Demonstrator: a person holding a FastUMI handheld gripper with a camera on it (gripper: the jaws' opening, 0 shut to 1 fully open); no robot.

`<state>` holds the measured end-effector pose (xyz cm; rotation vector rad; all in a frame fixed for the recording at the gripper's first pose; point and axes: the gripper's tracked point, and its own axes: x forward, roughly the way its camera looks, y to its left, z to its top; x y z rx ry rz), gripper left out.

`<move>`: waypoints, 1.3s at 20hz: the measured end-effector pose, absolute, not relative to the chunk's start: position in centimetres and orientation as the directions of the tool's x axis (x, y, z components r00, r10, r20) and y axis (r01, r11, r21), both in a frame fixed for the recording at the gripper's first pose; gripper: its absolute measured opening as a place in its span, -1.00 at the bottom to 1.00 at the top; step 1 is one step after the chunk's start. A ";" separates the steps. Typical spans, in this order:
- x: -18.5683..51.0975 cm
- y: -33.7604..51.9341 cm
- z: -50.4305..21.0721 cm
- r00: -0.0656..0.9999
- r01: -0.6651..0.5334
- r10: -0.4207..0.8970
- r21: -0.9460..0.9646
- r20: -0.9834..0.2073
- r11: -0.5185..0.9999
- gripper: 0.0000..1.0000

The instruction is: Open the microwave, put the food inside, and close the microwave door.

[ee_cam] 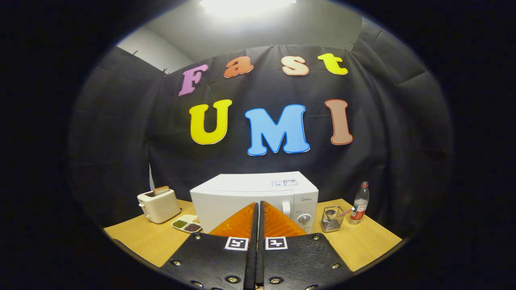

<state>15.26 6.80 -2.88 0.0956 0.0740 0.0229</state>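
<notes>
Left of your fingers a toaster (159, 206) holding bread, a divided dish (186, 224) beside it, white microwave (254, 197) door closed just beyond your gripper (258, 206), fingers clenched on nothing, wire basket (332, 218), bottle (360, 202) rightward.

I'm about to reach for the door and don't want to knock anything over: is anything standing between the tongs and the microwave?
Nothing visible is. The tongs, fingers shut together on nothing, point straight at the white microwave, its door closed. The toaster and snack dish sit off to its left, the wire basket and bottle to its right.
</notes>
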 end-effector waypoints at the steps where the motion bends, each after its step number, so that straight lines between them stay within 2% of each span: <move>1: 14.2 7.1 -2.9 0.996 -0.039 0.047 0.097 -0.076 0.995 -0.98; 10: 7.7 9.2 -4.9 0.990 -0.113 0.115 0.023 -0.081 0.993 -0.98; 17: 4.4 10.2 -2.5 0.991 -0.130 0.128 -0.047 -0.030 0.990 -0.98; 21: 1.7 7.1 1.4 0.995 -0.077 0.080 -0.050 0.063 0.996 -0.98; 26: 0.1 1.8 2.8 0.996 0.012 -0.009 -0.033 0.090 0.999 -0.98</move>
